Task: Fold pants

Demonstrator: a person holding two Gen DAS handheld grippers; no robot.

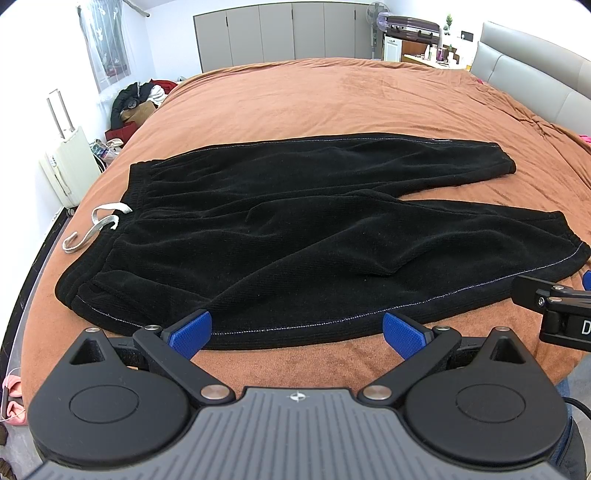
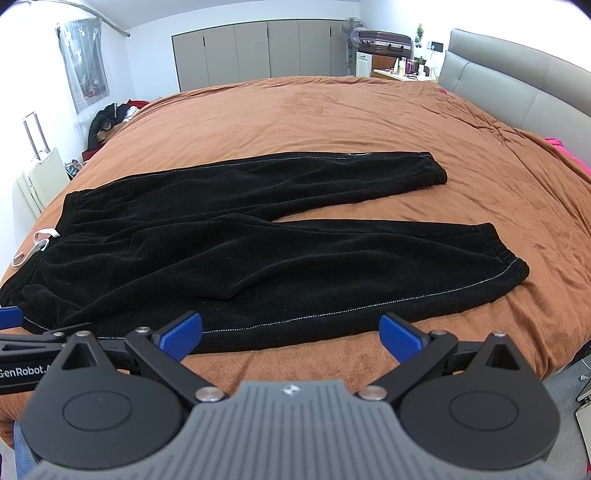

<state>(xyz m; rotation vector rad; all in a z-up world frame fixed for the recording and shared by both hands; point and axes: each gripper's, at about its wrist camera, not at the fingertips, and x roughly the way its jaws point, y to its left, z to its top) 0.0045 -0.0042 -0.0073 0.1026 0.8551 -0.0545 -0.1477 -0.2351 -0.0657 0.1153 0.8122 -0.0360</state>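
Black pants (image 1: 280,236) lie flat on the brown bedspread (image 1: 332,99), waistband to the left with a white drawstring (image 1: 96,225), legs spread to the right. They also show in the right wrist view (image 2: 236,251). My left gripper (image 1: 297,332) is open and empty, just short of the pants' near side seam by the waist. My right gripper (image 2: 291,338) is open and empty, just short of the near leg's seam. The right gripper's body shows at the left view's right edge (image 1: 554,306).
A grey headboard (image 2: 509,85) runs along the bed's right side. A white suitcase (image 1: 68,166) and a pile of clothes (image 1: 136,99) stand on the floor to the left. Wardrobes (image 1: 280,33) line the far wall. Pink fabric (image 2: 569,151) lies at the right.
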